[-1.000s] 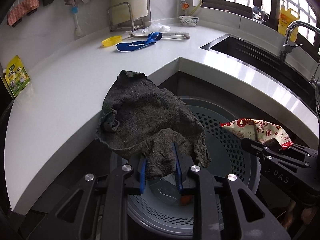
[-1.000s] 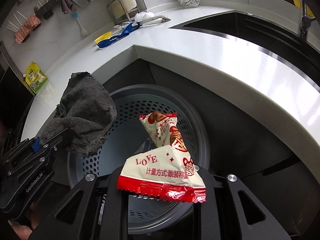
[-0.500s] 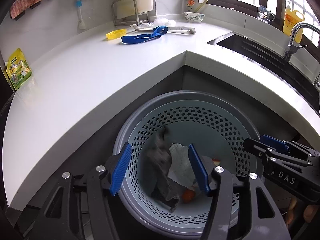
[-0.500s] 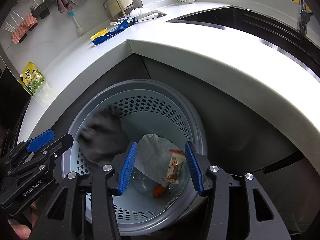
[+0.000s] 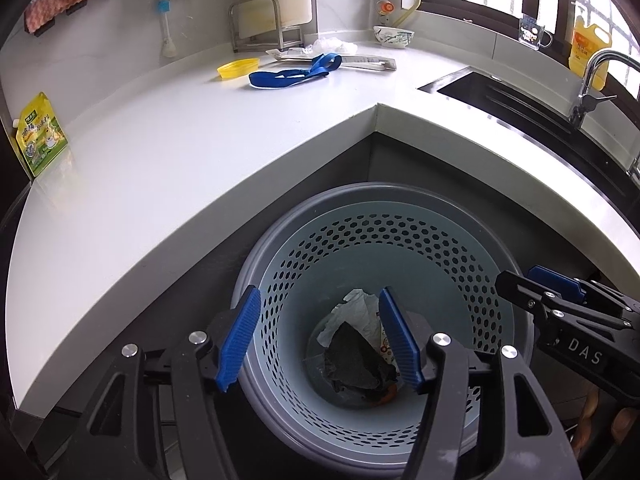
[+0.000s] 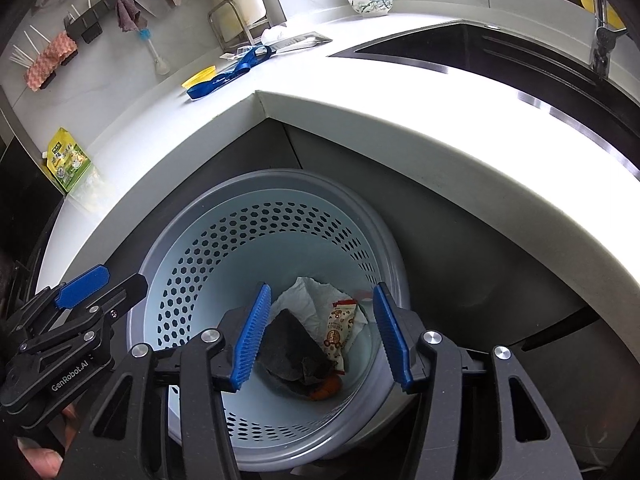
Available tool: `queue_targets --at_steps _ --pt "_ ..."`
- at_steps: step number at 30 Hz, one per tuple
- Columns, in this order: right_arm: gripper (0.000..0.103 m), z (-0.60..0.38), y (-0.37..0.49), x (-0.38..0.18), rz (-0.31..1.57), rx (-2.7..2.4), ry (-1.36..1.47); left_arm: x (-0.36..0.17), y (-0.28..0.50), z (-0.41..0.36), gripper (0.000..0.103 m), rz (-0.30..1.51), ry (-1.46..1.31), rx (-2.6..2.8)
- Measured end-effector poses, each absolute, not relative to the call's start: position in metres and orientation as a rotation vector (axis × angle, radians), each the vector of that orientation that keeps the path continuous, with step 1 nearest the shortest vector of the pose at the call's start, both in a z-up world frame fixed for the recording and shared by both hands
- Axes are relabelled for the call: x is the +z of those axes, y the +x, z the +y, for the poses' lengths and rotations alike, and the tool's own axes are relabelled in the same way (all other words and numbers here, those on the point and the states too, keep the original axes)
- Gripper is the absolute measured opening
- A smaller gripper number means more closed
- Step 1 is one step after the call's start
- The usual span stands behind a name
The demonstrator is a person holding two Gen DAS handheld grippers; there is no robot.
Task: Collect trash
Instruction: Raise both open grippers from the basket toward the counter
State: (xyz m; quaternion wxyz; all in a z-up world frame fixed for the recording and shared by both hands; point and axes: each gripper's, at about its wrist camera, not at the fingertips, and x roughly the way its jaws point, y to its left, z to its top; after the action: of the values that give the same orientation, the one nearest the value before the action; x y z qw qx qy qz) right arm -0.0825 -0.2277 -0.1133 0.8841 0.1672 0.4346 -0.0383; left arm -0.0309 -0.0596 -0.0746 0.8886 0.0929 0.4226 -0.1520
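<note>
A: Log entry, both wrist views. Left tool (image 5: 320, 340) state?

B: Spread wide, blue pads (image 5: 240, 336) well apart, nothing between them. It hangs above the mouth of the perforated bin (image 5: 400, 240).

A: Right tool (image 6: 322, 336)?

B: Same: spread, nothing gripped. Also above the bin (image 6: 248, 236), beside the left tool, which shows at the left edge of its view (image 6: 76, 308). From the left wrist view, the right tool (image 5: 560, 300) sits to the right, over the bin rim.

A: Where is the trash?

B: All at the bottom of the bin, below both tools. Dark grey rag (image 6: 292, 348) lies crumpled in the middle, on top of a sheet of white paper (image 6: 316, 296). A red-and-white snack wrapper (image 6: 340, 328) rests just to the right of the rag, touching the paper. Something orange (image 6: 326, 390) peeks out from under the near edge of the rag; cannot tell what it is.

A: Confirmed from the left view?

B: Yes: rag (image 5: 356, 360) over paper (image 5: 356, 312), orange bit (image 5: 384, 398) at the near edge. The wrapper is mostly hidden behind the right pad.

A: Table?

B: White table (image 5: 160, 152) beyond the tools, wrapping around the bin. On its far part: blue strap (image 5: 296, 74), yellow lid (image 5: 238, 68). A green pouch (image 5: 40, 136) stands far left. Sink (image 5: 520, 104) far right.
</note>
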Motion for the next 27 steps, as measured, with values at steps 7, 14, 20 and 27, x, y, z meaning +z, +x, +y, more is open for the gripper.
queue_targets --at_steps 7,14,20,27 --pt "0.052 -0.222 -0.080 -0.107 0.901 -0.068 0.332 -0.069 -0.027 -0.051 0.062 0.879 0.164 -0.310" --pt "0.056 -0.215 -0.077 -0.096 0.878 -0.075 0.285 -0.061 -0.021 -0.038 0.069 0.865 0.129 -0.290" --pt "0.061 -0.213 -0.071 -0.090 0.866 -0.077 0.259 -0.055 -0.014 -0.029 0.074 0.850 0.113 -0.271" --pt "0.070 -0.219 -0.063 -0.088 0.844 -0.052 0.278 -0.046 -0.003 -0.026 0.082 0.834 0.102 -0.257"
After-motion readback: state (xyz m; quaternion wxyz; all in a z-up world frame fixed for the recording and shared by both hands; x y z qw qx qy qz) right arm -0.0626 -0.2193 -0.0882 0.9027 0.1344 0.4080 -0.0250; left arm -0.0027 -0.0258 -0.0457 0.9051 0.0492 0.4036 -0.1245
